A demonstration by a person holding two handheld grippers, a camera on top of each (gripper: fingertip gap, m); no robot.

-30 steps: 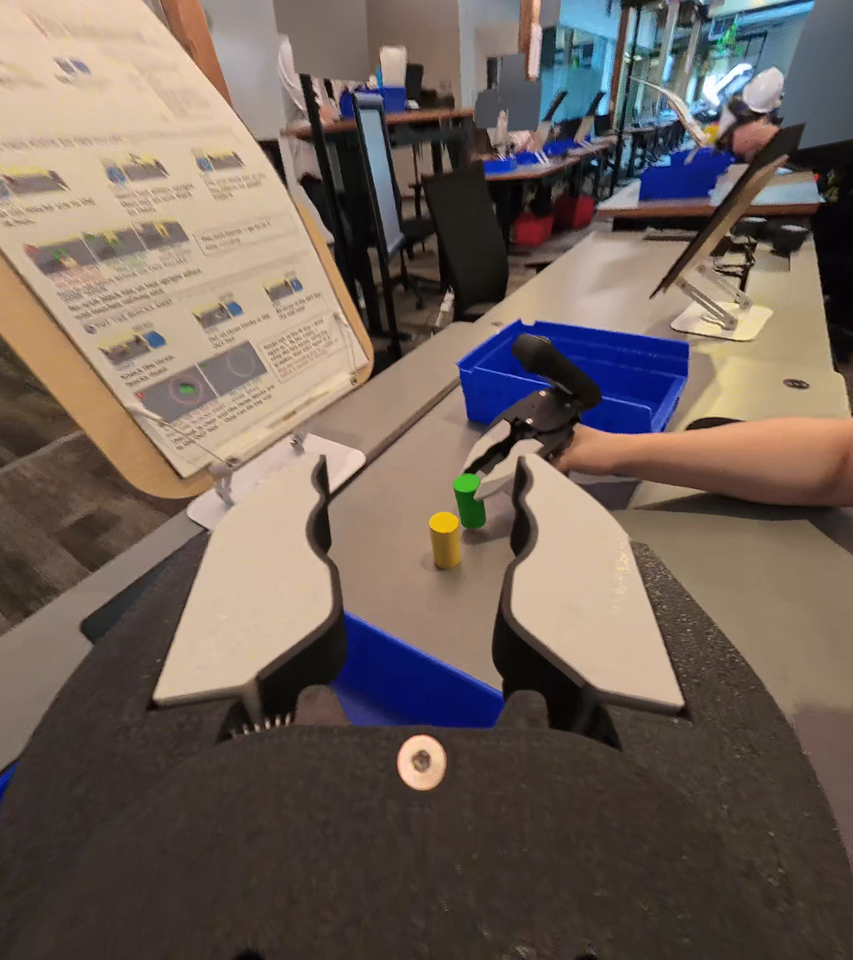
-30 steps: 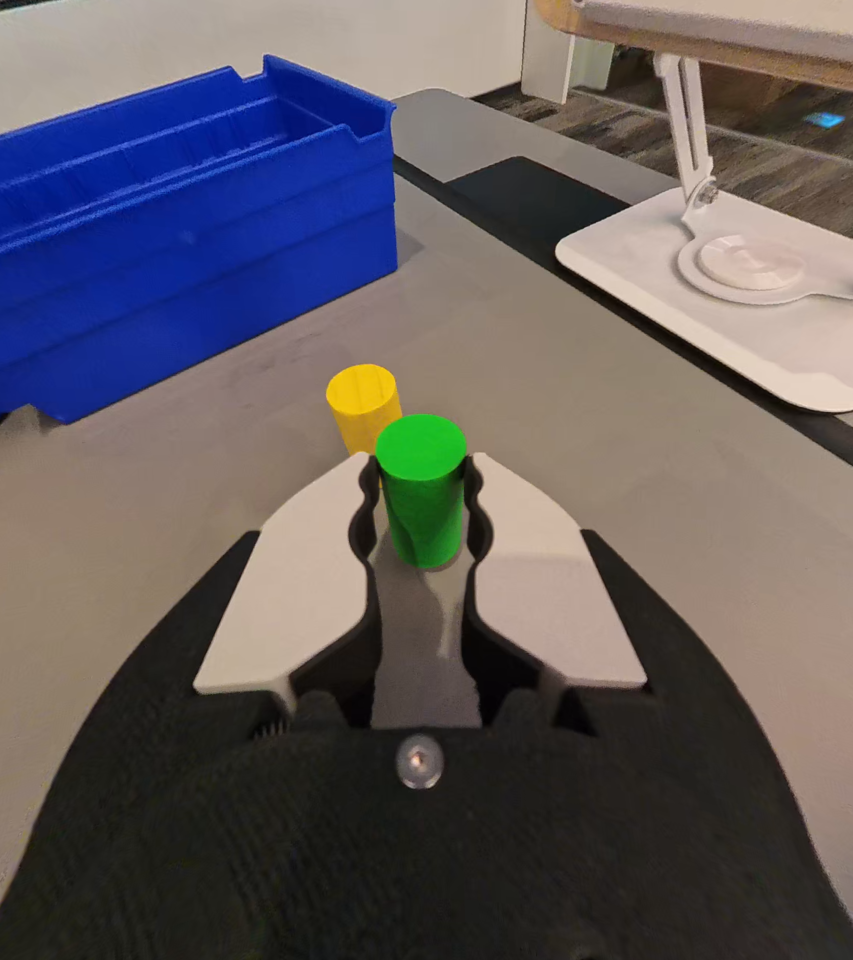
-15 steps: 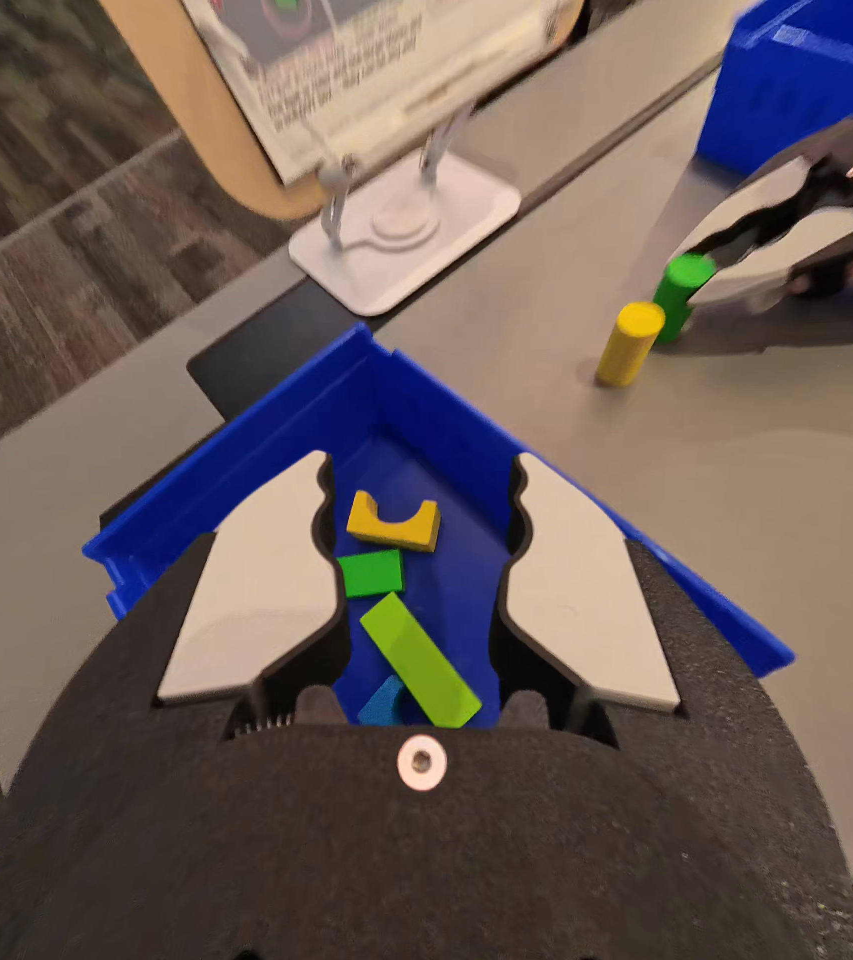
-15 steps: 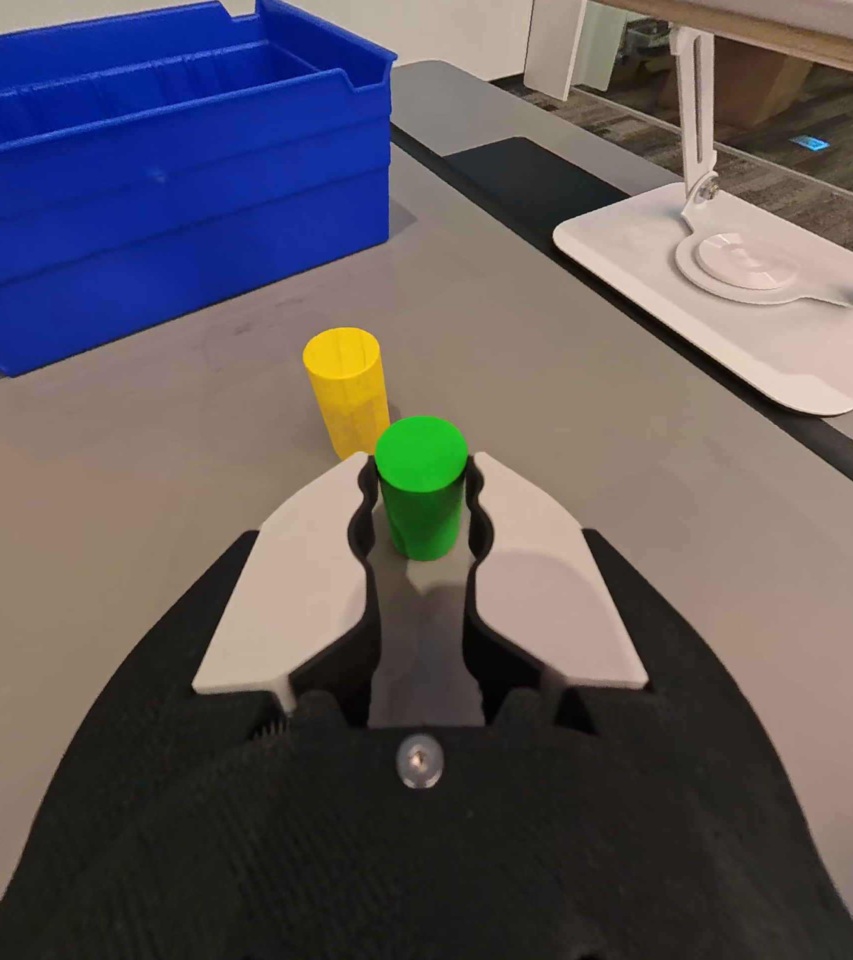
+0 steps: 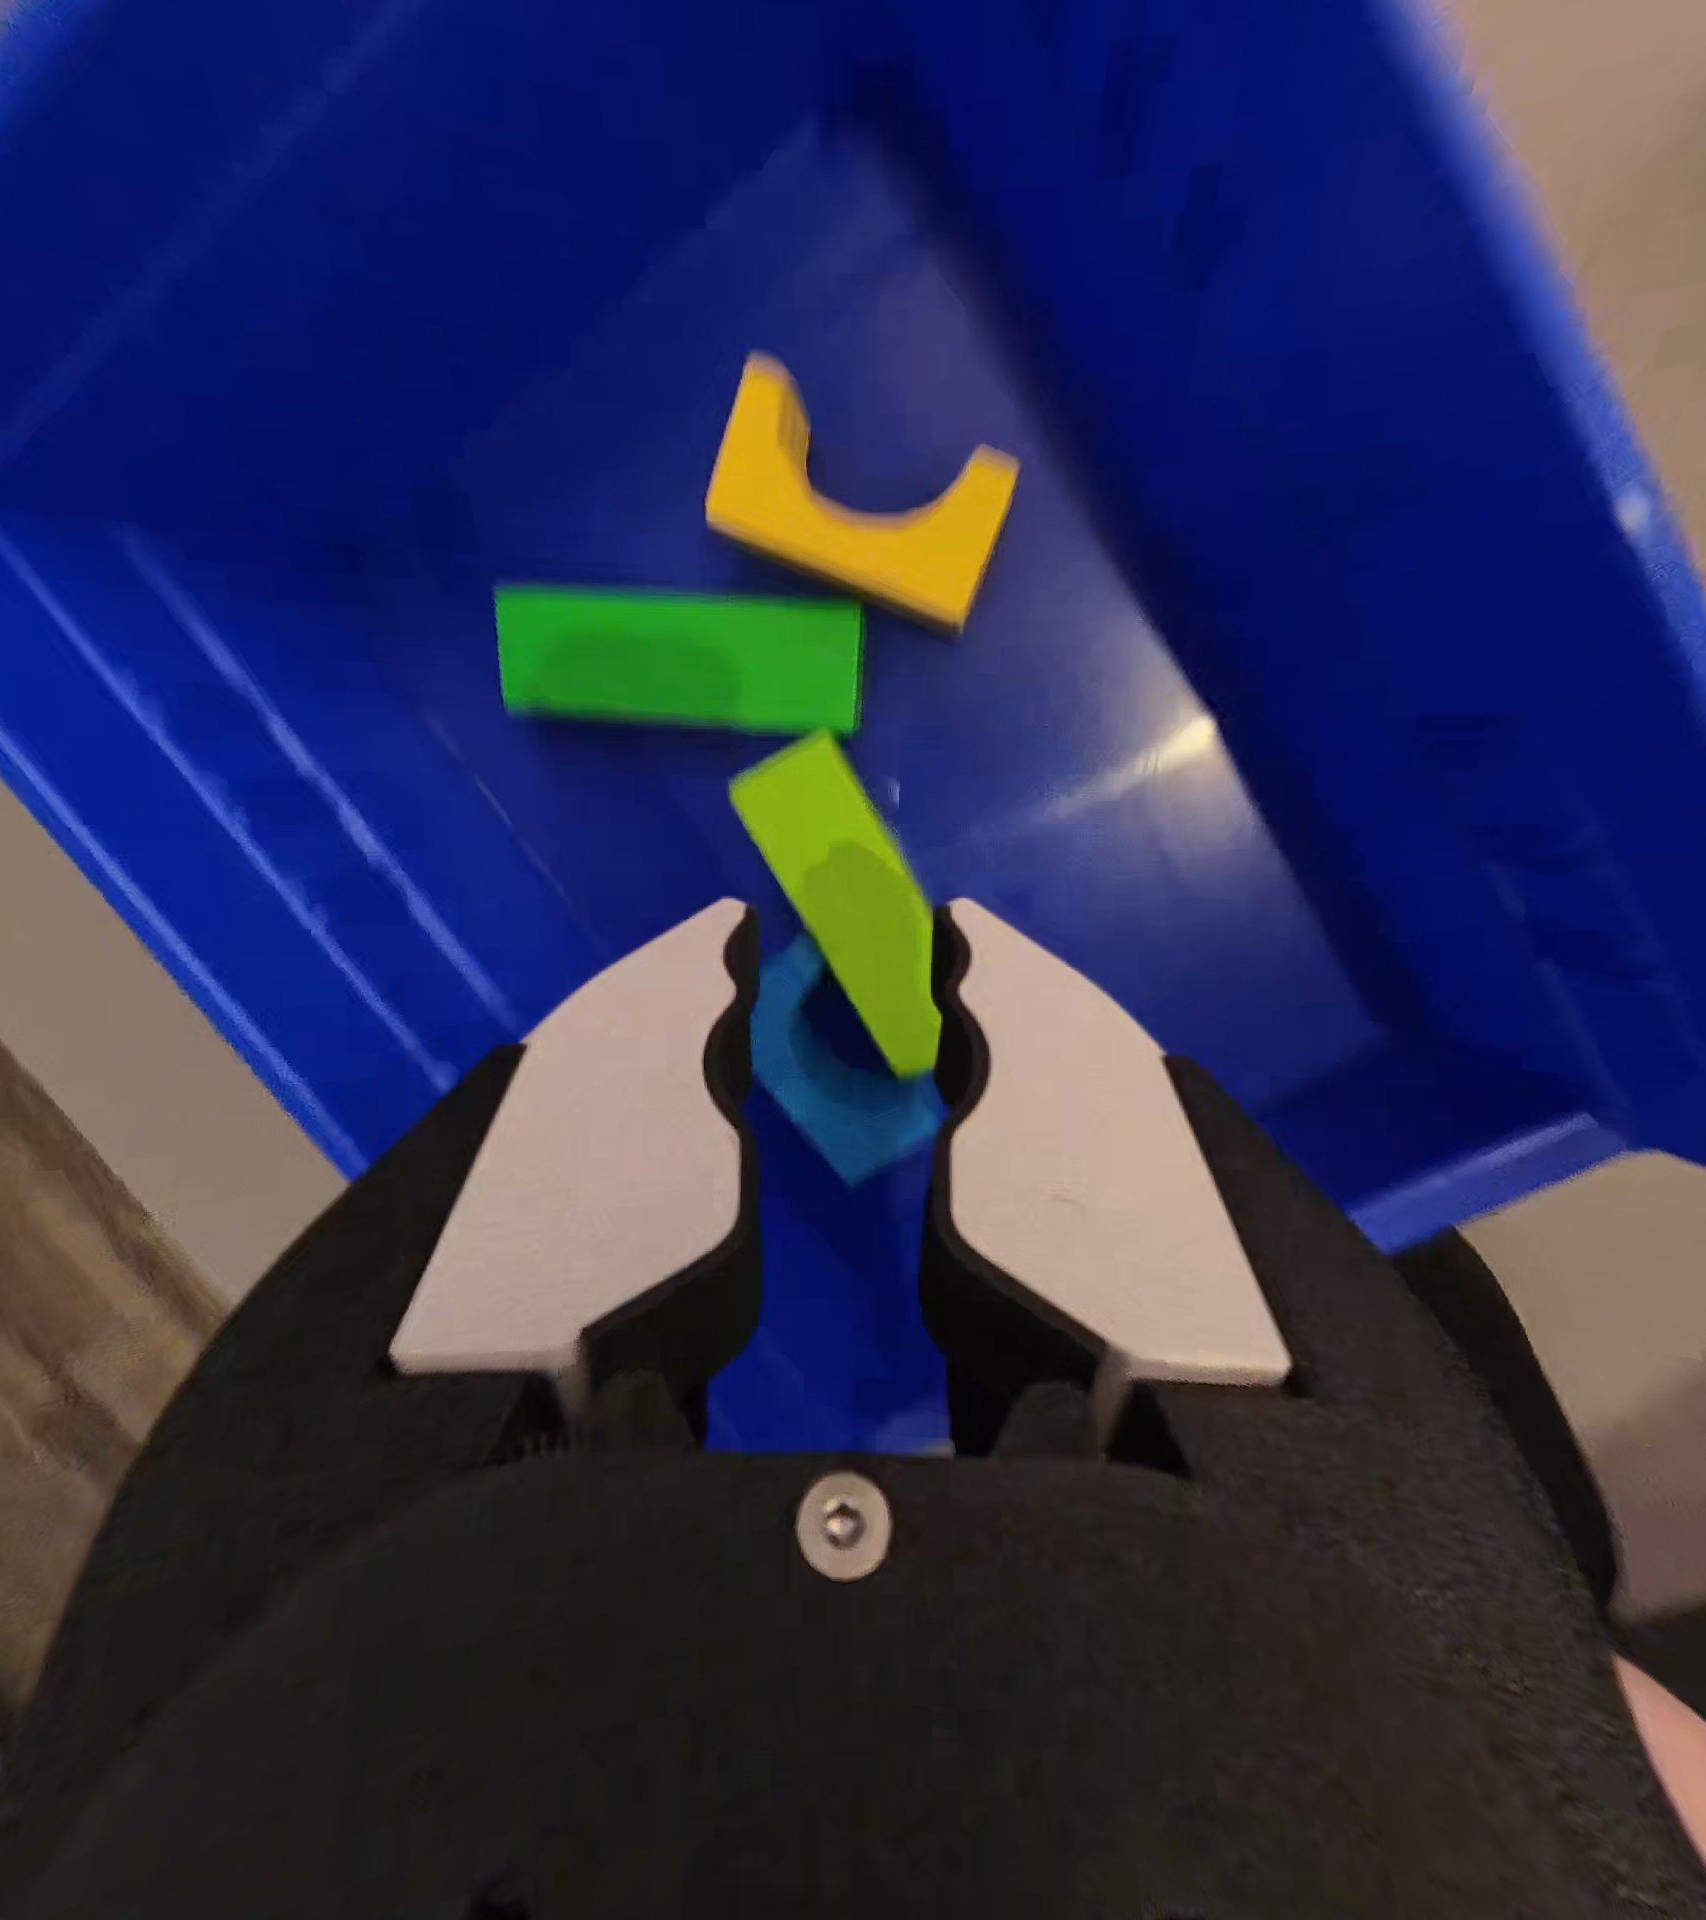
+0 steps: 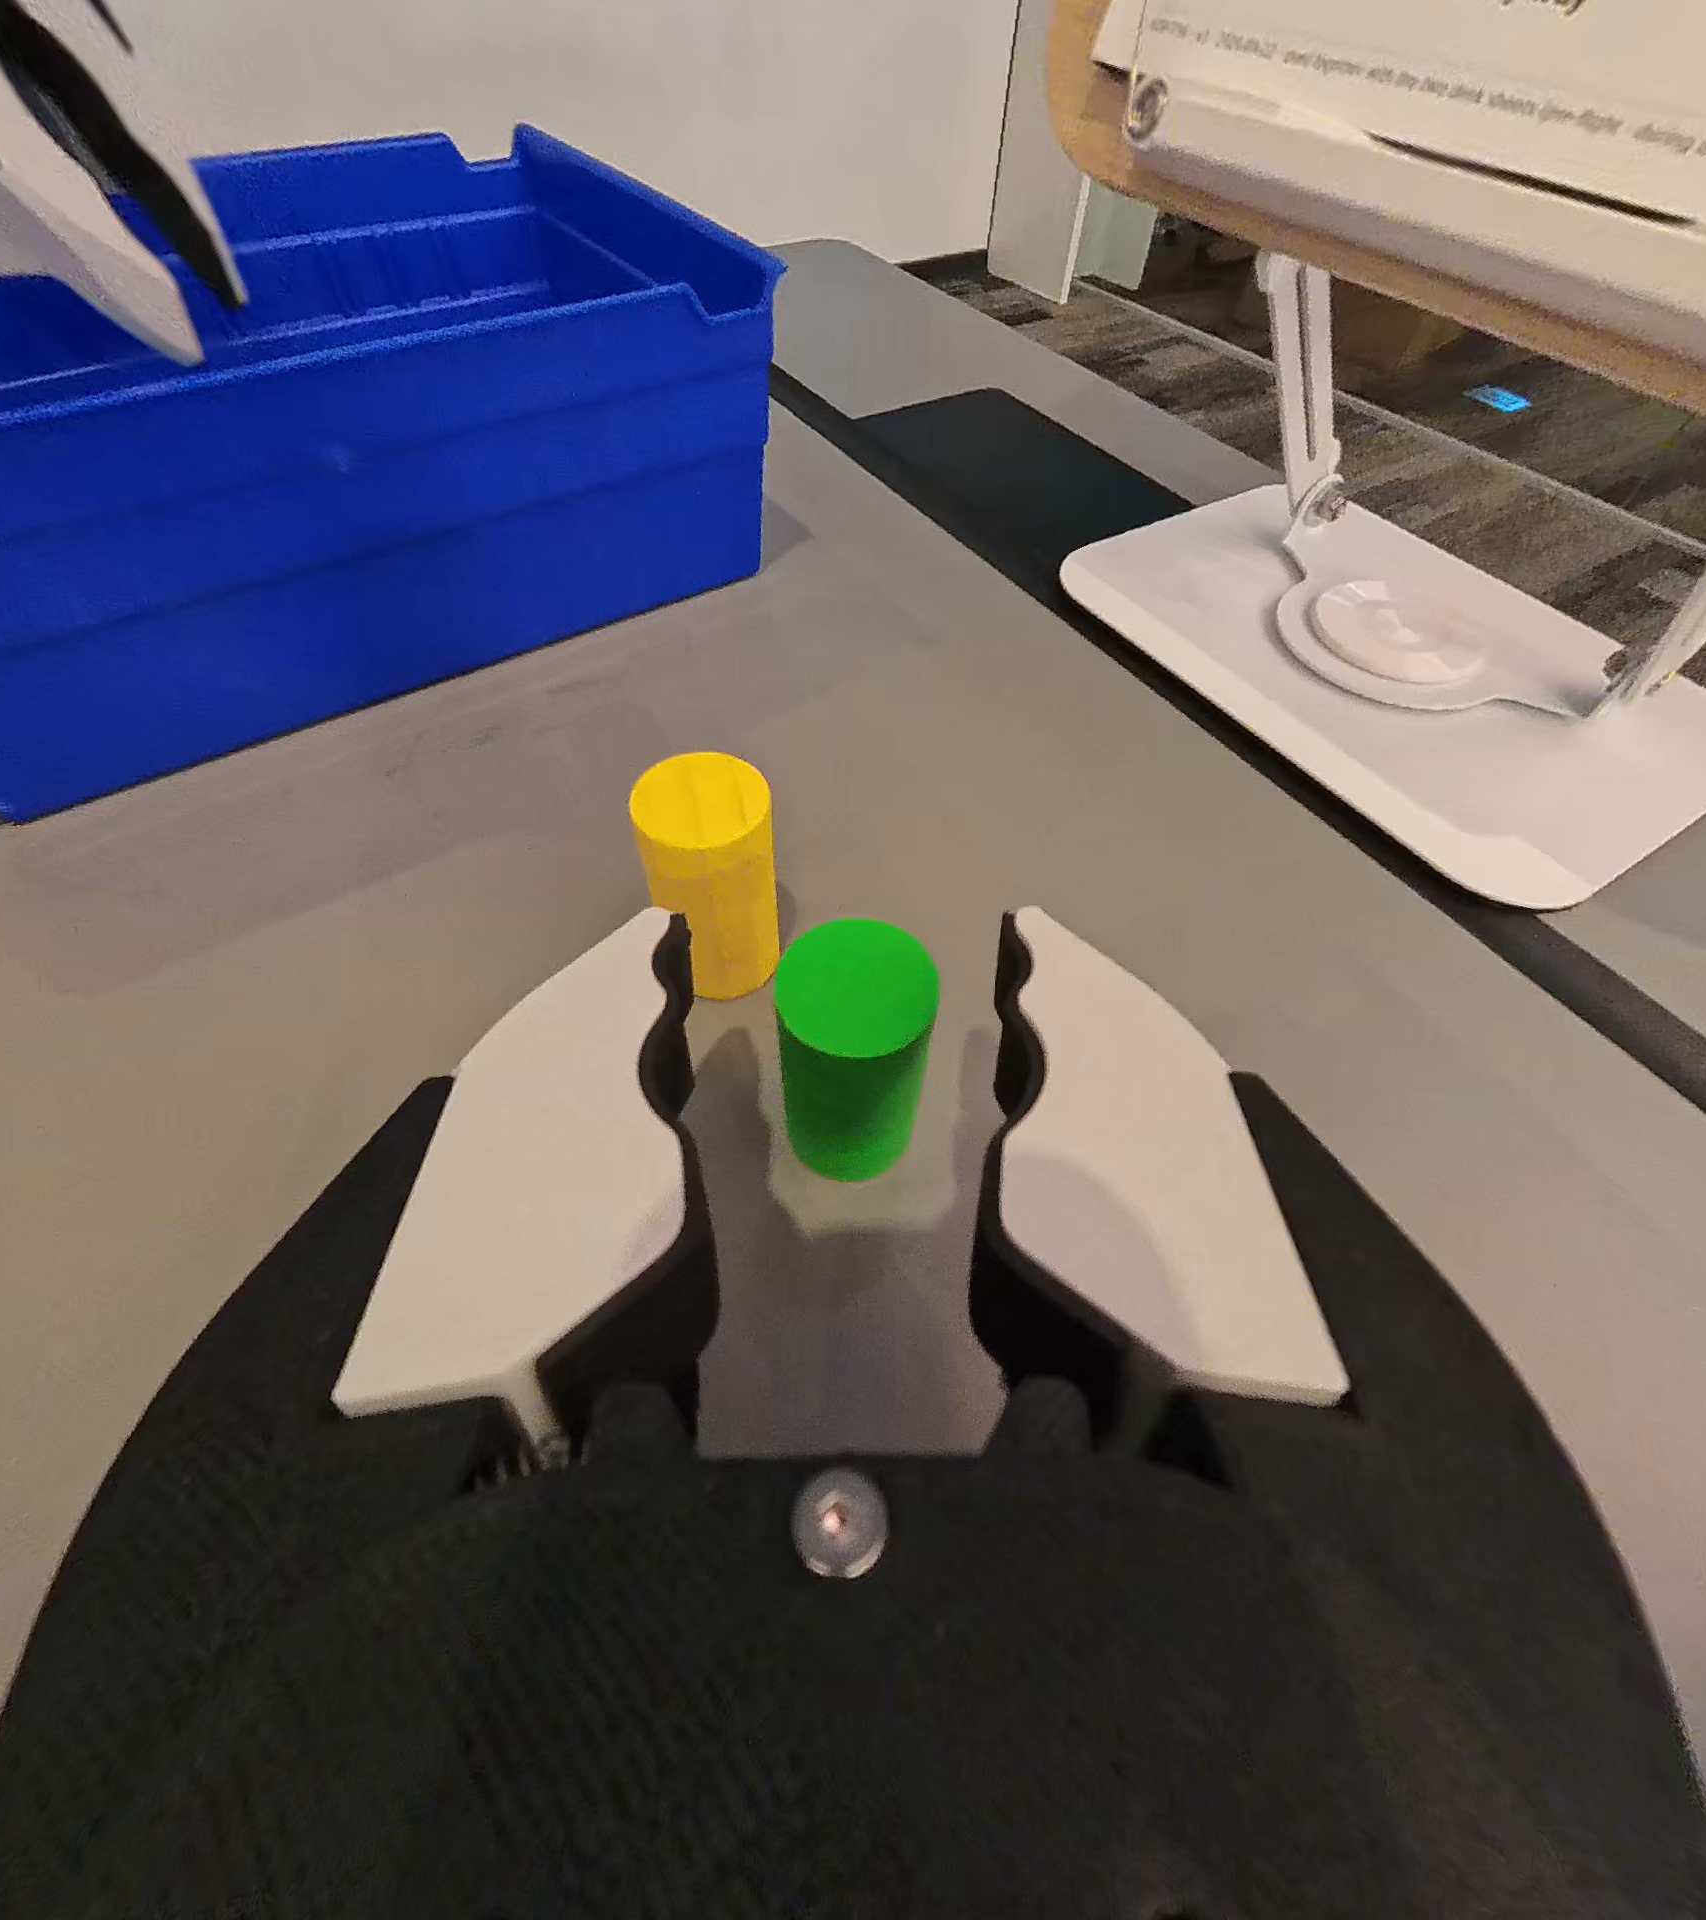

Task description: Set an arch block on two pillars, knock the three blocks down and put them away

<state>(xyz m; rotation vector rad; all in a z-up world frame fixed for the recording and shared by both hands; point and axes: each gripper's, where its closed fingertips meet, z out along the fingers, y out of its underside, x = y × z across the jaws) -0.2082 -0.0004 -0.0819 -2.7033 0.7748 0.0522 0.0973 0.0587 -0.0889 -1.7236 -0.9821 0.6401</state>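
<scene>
My left gripper [image 5: 844,914] is down inside the blue bin [image 5: 309,416]. Its pads have closed around a blue arch block [image 5: 828,1112], and a lime green bar [image 5: 828,862] lies across it against the right pad. A yellow arch block [image 5: 859,530] and a green block [image 5: 672,660] lie farther in. My right gripper [image 6: 841,914] is open. The green cylinder [image 6: 854,1039] stands upright between its pads with a gap on each side. The yellow cylinder [image 6: 709,862] stands upright just beyond, by the left fingertip.
The blue bin [image 6: 361,540] stands at the back left of the grey table [image 6: 932,623], with the left gripper [image 6: 205,322] reaching into it. A white stand [image 6: 1400,707] carrying a board sits at the right, past a dark seam. Spacing between my two grippers at the tips: around 30 cm.
My left gripper swung down into the bin and narrowed its jaws around the blue arch block. My right gripper opened and let go of the green cylinder, which stays standing.
</scene>
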